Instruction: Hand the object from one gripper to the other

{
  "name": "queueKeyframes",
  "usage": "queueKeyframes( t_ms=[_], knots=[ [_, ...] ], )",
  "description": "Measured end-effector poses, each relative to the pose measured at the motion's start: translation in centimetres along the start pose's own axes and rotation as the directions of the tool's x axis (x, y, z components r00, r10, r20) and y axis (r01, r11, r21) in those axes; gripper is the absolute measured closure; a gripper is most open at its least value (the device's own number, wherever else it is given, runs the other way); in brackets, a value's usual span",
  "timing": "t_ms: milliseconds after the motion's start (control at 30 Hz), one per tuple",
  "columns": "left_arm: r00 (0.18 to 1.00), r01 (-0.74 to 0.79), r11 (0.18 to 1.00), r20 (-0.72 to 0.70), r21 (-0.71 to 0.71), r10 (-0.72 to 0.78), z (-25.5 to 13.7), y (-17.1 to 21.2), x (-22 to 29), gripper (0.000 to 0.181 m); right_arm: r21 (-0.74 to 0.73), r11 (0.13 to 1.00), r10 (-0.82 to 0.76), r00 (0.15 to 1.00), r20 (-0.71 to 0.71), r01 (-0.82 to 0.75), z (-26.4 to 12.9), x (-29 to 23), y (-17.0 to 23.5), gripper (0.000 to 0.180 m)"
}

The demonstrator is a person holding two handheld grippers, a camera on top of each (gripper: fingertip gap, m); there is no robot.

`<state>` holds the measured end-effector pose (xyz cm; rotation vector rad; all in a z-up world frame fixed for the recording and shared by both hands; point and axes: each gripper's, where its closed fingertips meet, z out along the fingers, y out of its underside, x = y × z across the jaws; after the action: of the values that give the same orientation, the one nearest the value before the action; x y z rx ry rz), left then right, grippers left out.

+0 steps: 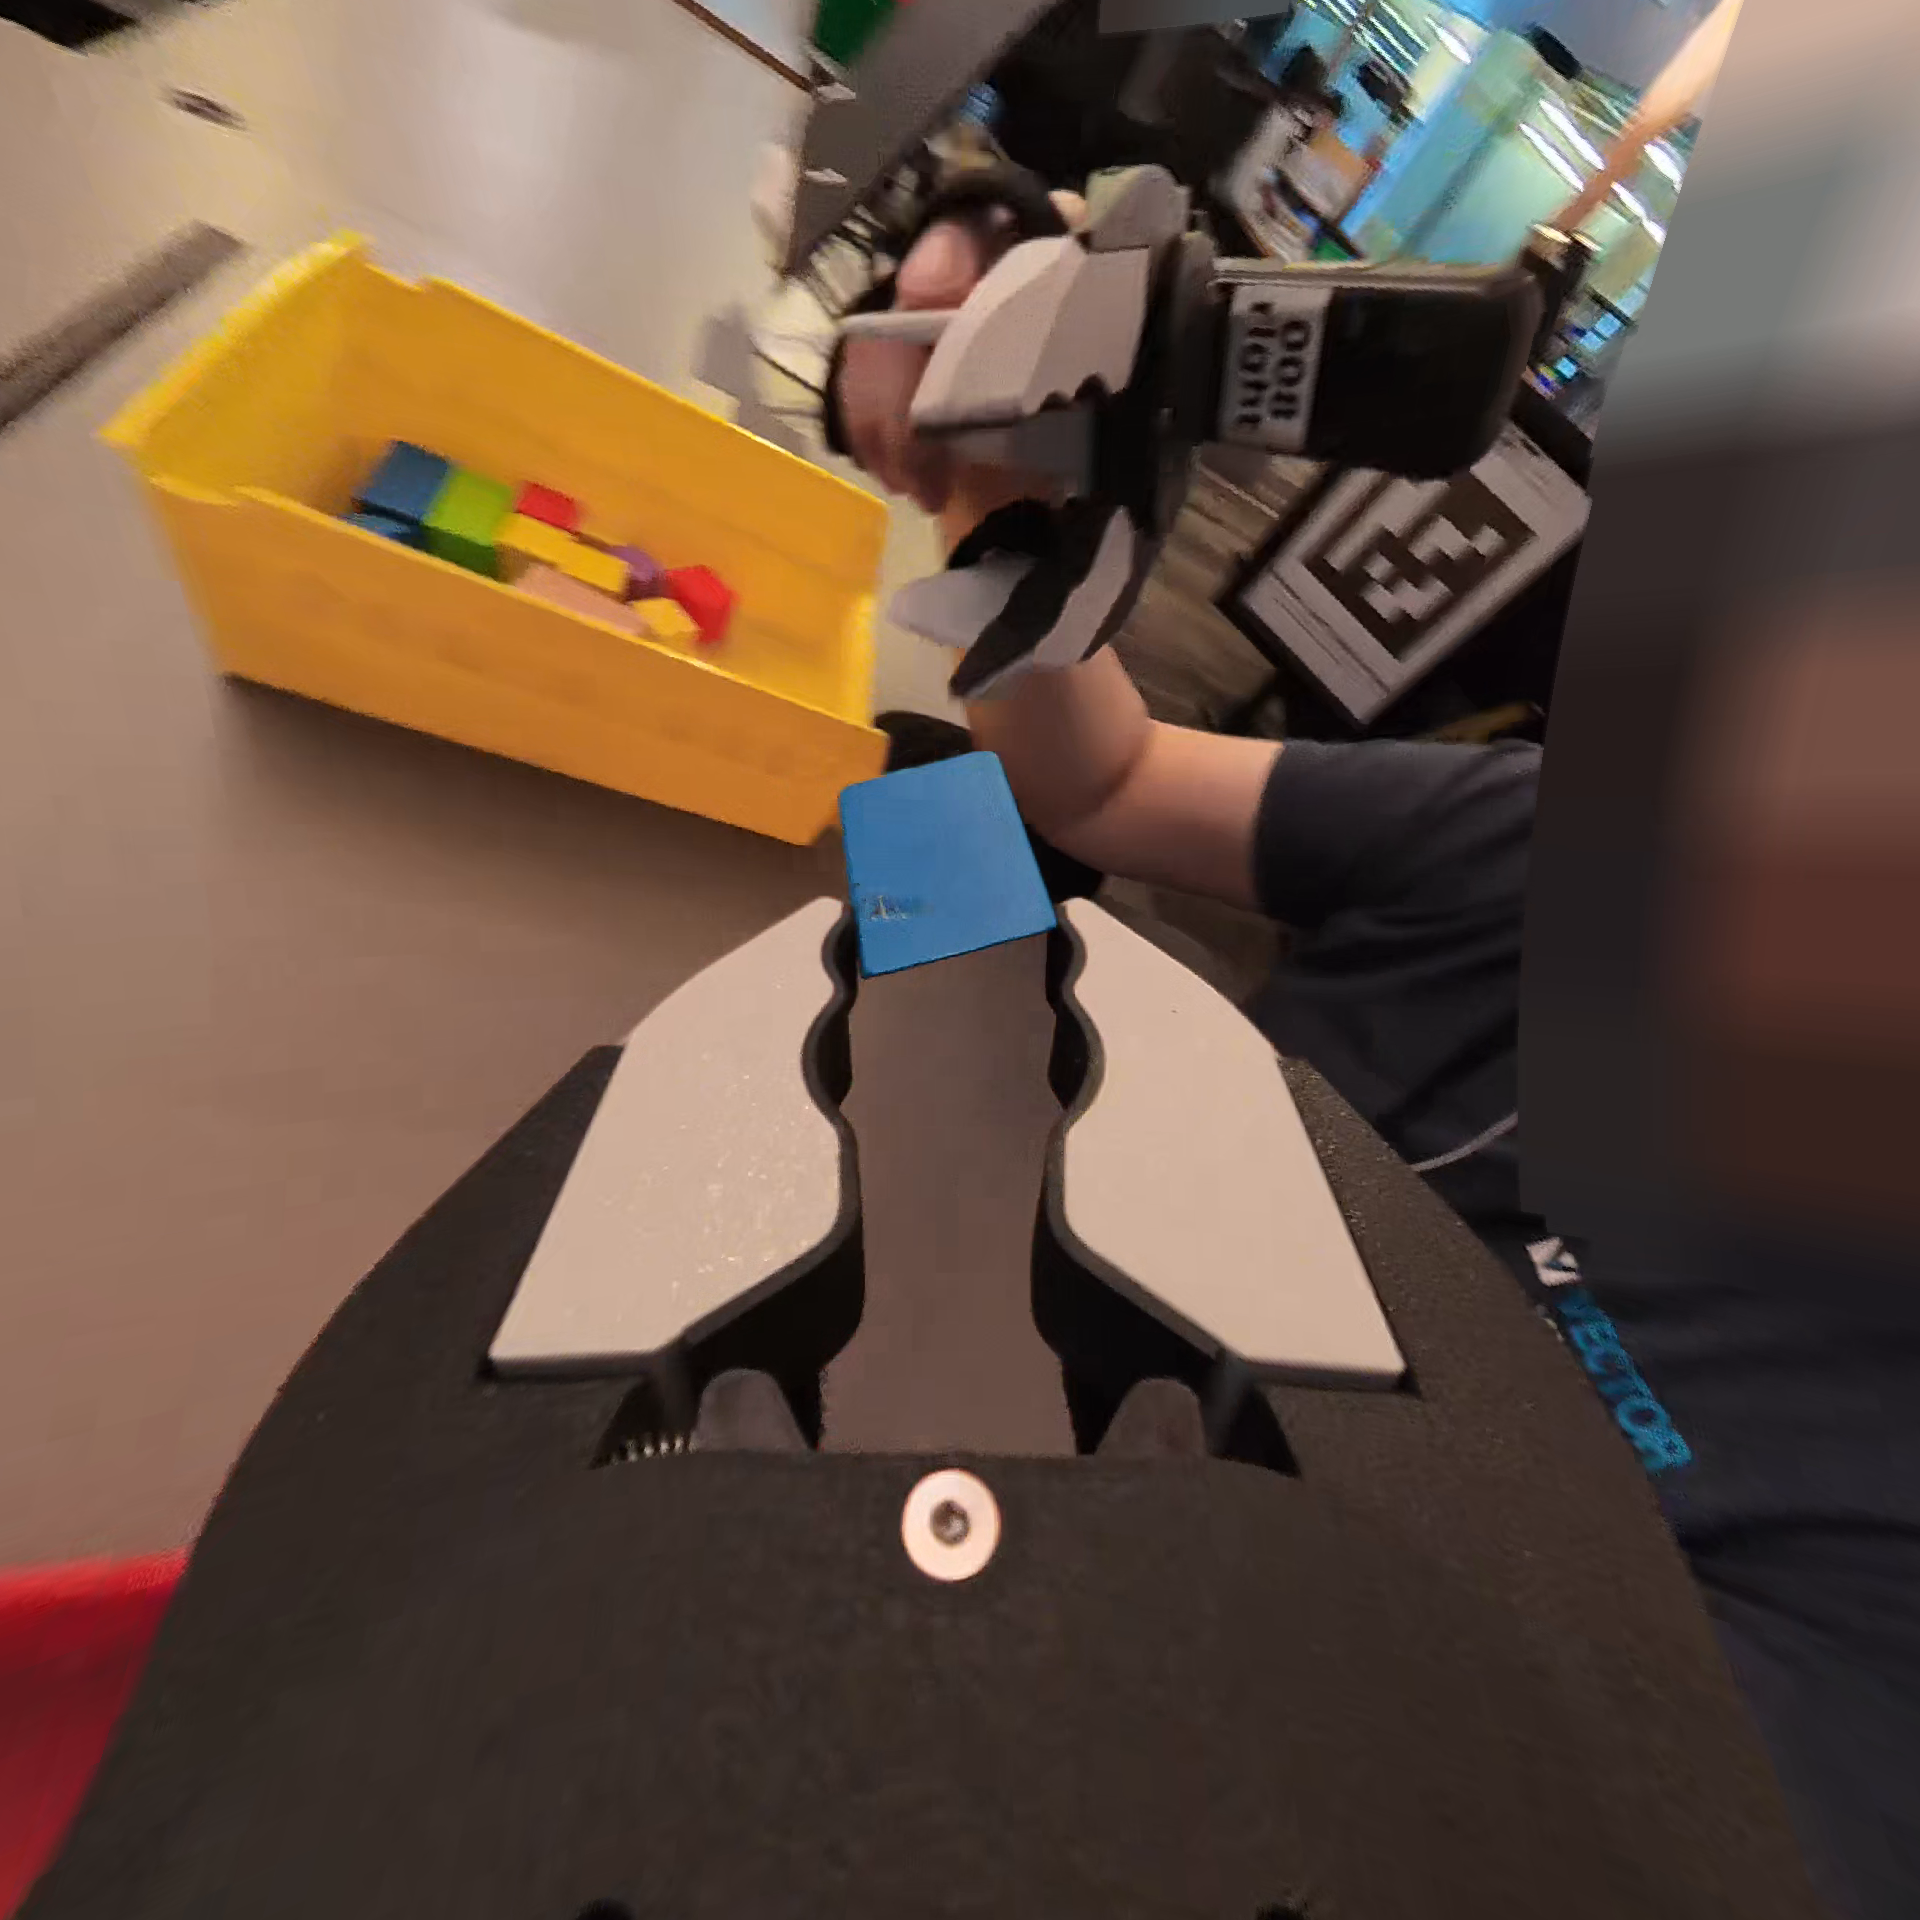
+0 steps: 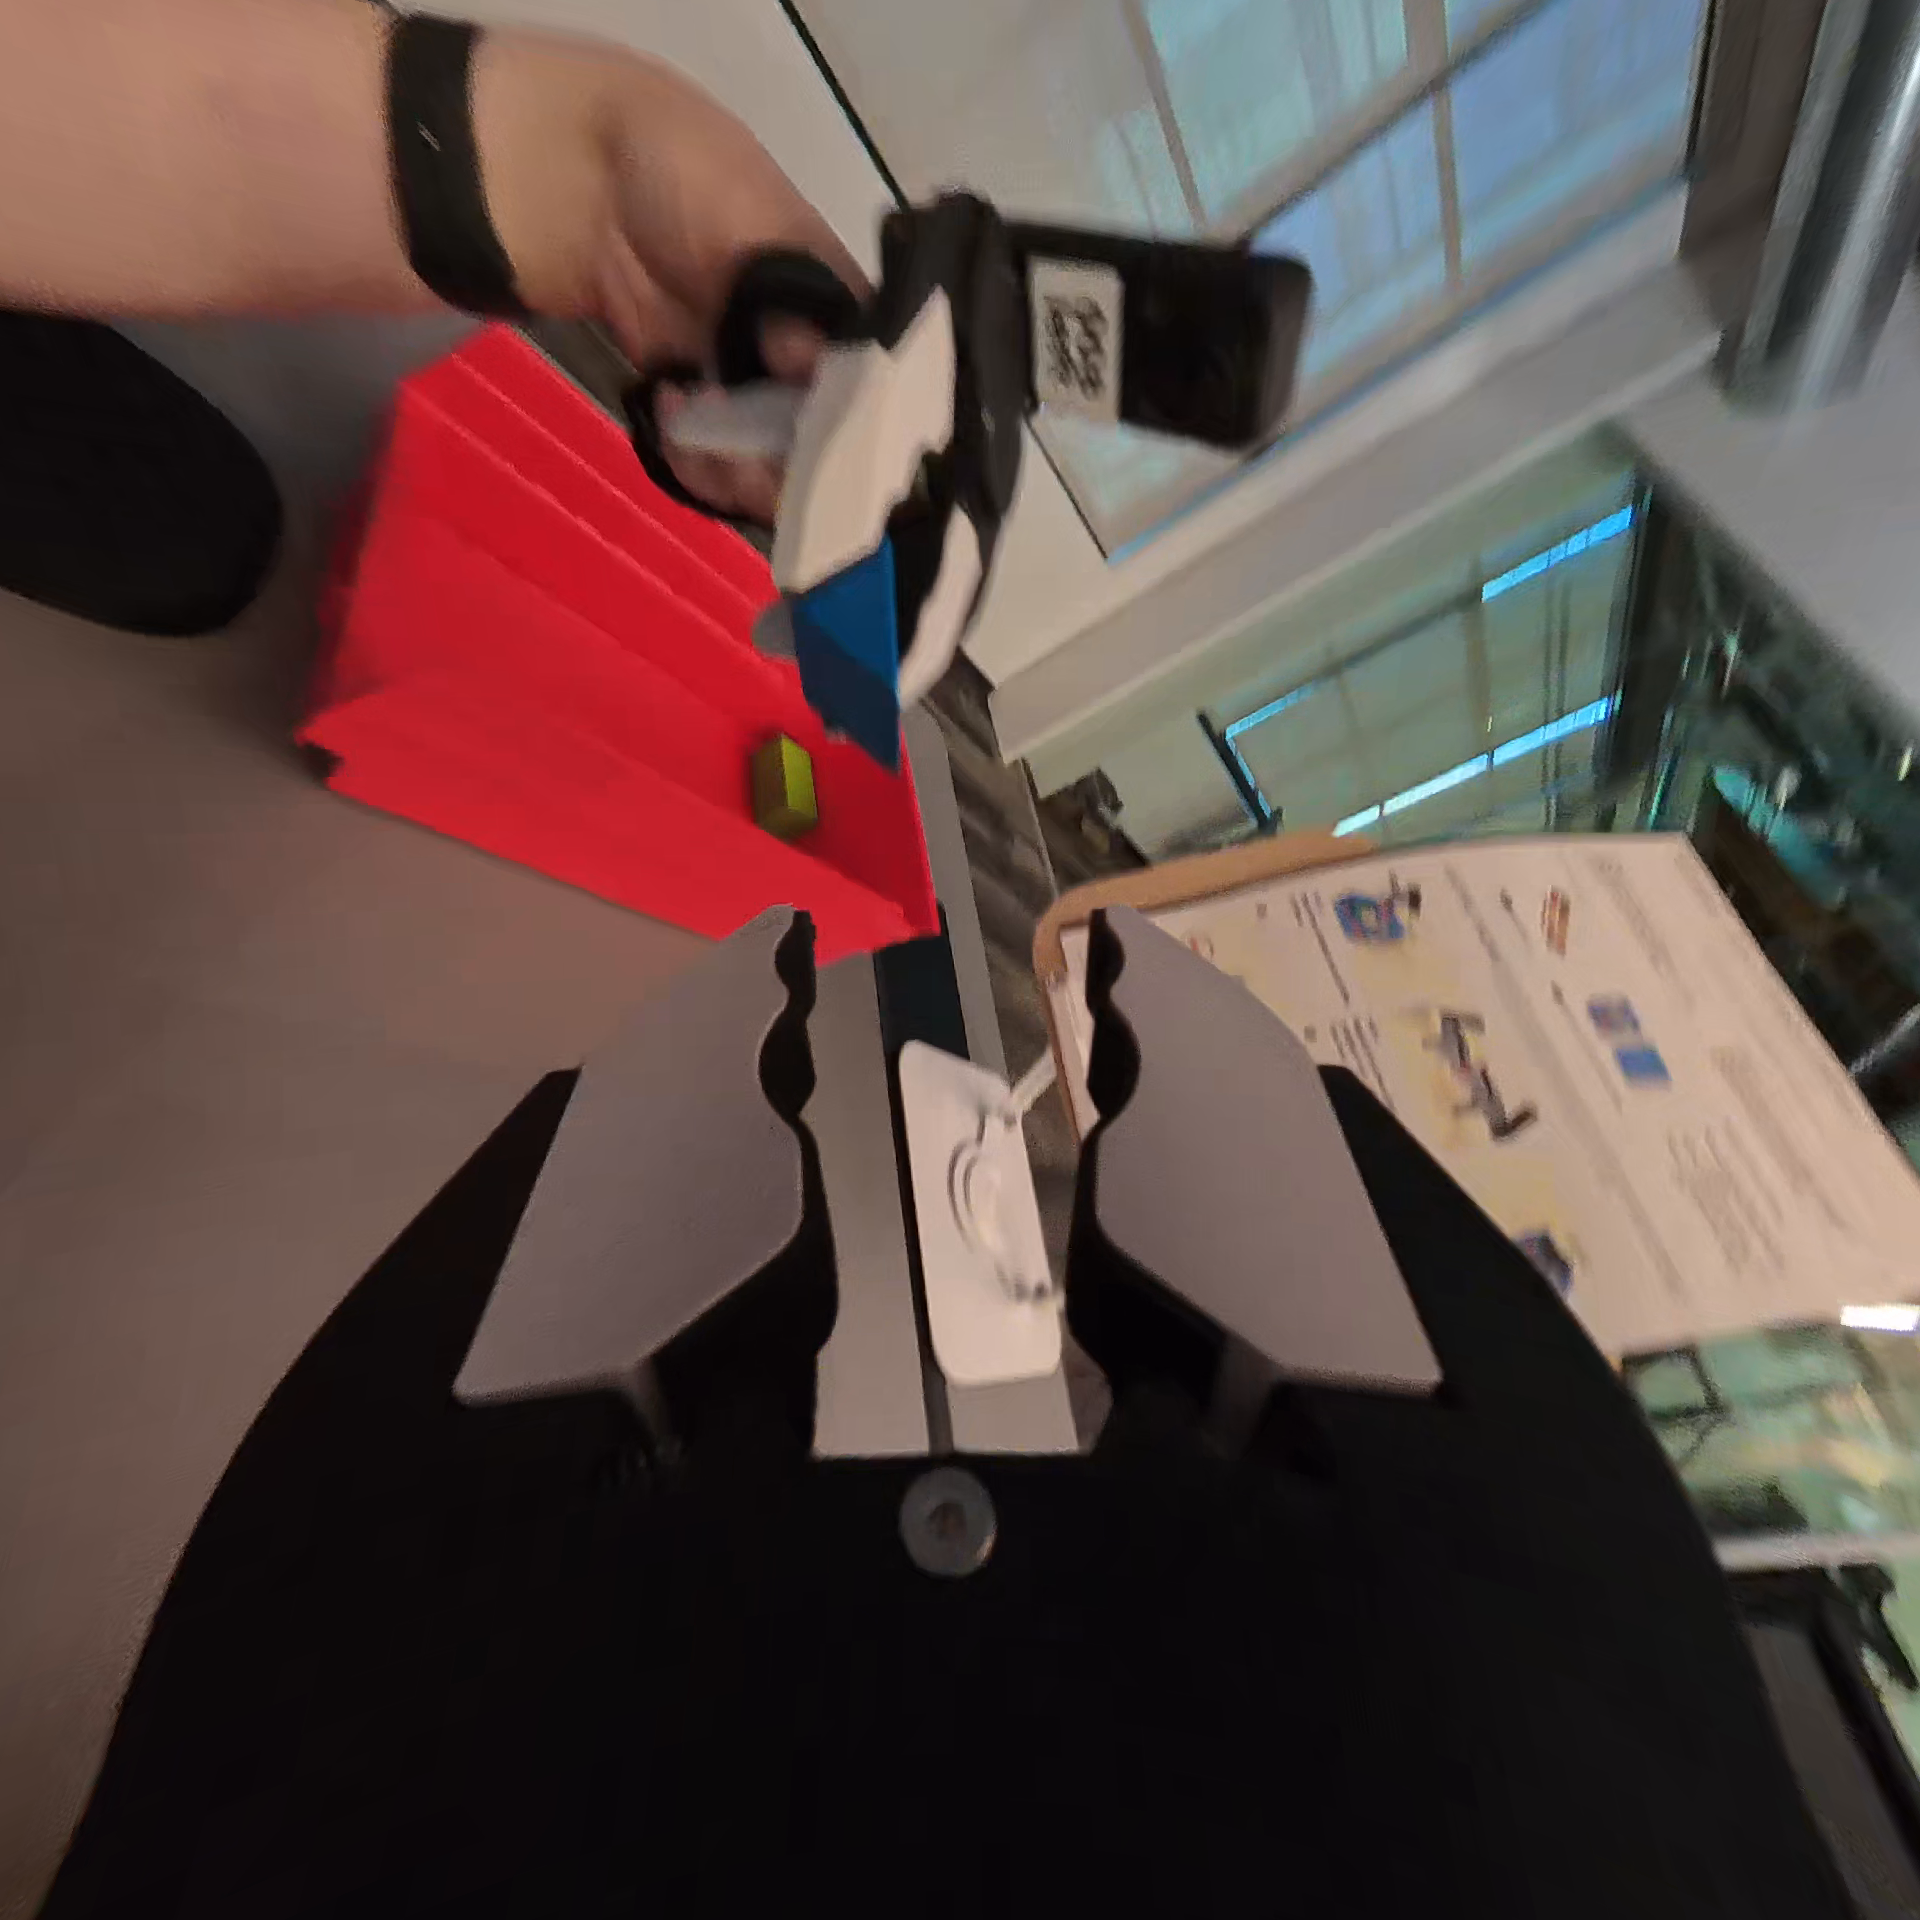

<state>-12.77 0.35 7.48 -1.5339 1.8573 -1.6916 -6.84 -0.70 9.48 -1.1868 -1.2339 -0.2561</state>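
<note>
matt blue block (image 1: pixel 940 868), painted wood

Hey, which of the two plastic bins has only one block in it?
The red bin: it holds only a single yellow-green block. The yellow bin holds a heap of mixed-colour blocks.

Red bin (image 1: pixel 73 1683) cut off by the left edge.

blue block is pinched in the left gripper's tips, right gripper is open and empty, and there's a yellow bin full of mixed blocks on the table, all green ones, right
Not all green. The left wrist view shows the yellow bin holding blocks of several colours: blue, green, red, yellow. The rest stands: the left gripper pinches the blue block, and the right gripper is open and empty.
</note>
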Motion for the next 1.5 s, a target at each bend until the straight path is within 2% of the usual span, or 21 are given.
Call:
queueKeyframes(
  t_ms=[167, 267, 533, 733, 767, 800, 867, 933, 1000, 1067, 1133, 1233, 1267, 1367, 1500],
  knots=[
    [0.985, -0.069, 0.997, -0.16, -0.043, 0.061, 2.5, 0.1, 3.5, 0.146, 0.149, 0.989, -0.033, 0.996, 0.081, 0.021, 1.6, -3.3, -4.1, 0.126],
    [0.976, -0.098, 0.994, -0.201, -0.054, 0.086, 3.0, 0.3, 4.6, 0.146, 0.198, 0.978, -0.069, 0.996, 0.057, 0.057, 1.9, -3.8, -5.3, 0.132],
    [0.961, -0.13, 0.989, -0.254, -0.07, 0.109, 3.6, 0.6, 5.7, 0.146, 0.248, 0.965, -0.098, 0.994, 0.048, 0.083, 1.7, -4.3, -6.4, 0.154],
    [0.949, -0.139, 0.987, -0.296, -0.076, 0.111, 3.4, 0.9, 6.3, 0.145, 0.249, 0.968, -0.068, 0.993, 0.101, 0.041, 1.5, -4.7, -6.8, 0.155],
    [0.948, -0.129, 0.989, -0.302, -0.072, 0.101, 3.3, 0.8, 6.3, 0.14, 0.246, 0.969, -0.062, 0.992, 0.113, 0.032, 1.4, -4.7, -6.8, 0.155],
    [0.953, -0.118, 0.991, -0.289, -0.061, 0.095, 3.1, 0.7, 6.1, 0.132, 0.236, 0.971, -0.058, 0.99, 0.126, 0.027, 1.2, -4.7, -6.8, 0.155],
    [0.965, -0.108, 0.994, -0.243, -0.034, 0.097, 2.2, 0.3, 5.3, 0.128, 0.169, 0.985, -0.06, 0.987, 0.147, 0.035, 0.4, -4.1, -5.8, 0.155],
    [0.975, -0.09, 0.996, -0.206, -0.004, 0.087, 1.1, -0.1, 4.7, 0.129, 0.025, 0.999, -0.03, 0.984, 0.177, 0.026, -1.6, -2.7, -3.2, 0.155],
    [0.982, -0.081, 0.996, -0.172, 0.026, 0.084, -0.1, -0.4, 4.3, 0.131, -0.158, 0.985, 0.097, 0.976, 0.195, -0.066, -4.8, -1.2, 0.7, 0.155],
    [0.985, -0.082, 0.995, -0.151, 0.051, 0.089, -1.0, -0.7, 4.2, 0.133, -0.371, 0.908, 0.28, 0.939, 0.199, -0.193, -8.8, -1.1, 6.1, 0.155],
    [0.987, -0.086, 0.994, -0.131, 0.06, 0.094, -1.5, -0.7, 4.0, 0.134, -0.547, 0.784, 0.439, 0.886, 0.152, -0.294, -12.4, -2.0, 11.8, 0.155],
    [0.988, -0.084, 0.995, -0.128, 0.054, 0.09, -1.7, -0.6, 3.9, 0.135, -0.72, 0.525, 0.695, 0.717, 0.056, -0.454, -16.0, -4.7, 18.2, 0.155],
    [0.989, -0.082, 0.995, -0.123, 0.049, 0.087, -1.6, -0.5, 3.8, 0.135, -0.749, 0.466, 0.75, 0.66, 0.052, -0.471, -16.4, -5.9, 19.3, 0.154],
    [0.989, -0.079, 0.997, -0.122, 0.027, 0.081, -1.3, -0.2, 3.7, 0.136, -0.809, 0.381, 0.829, 0.553, 0.083, -0.449, -16.3, -8.8, 21.5, 0.154],
    [0.99, -0.068, 0.998, -0.127, 0.012, 0.069, -0.9, 0.0, 3.4, 0.138, -0.886, 0.295, 0.869, 0.485, 0.094, -0.357, -15.1, -11.4, 23.6, 0.155]
  ],
)
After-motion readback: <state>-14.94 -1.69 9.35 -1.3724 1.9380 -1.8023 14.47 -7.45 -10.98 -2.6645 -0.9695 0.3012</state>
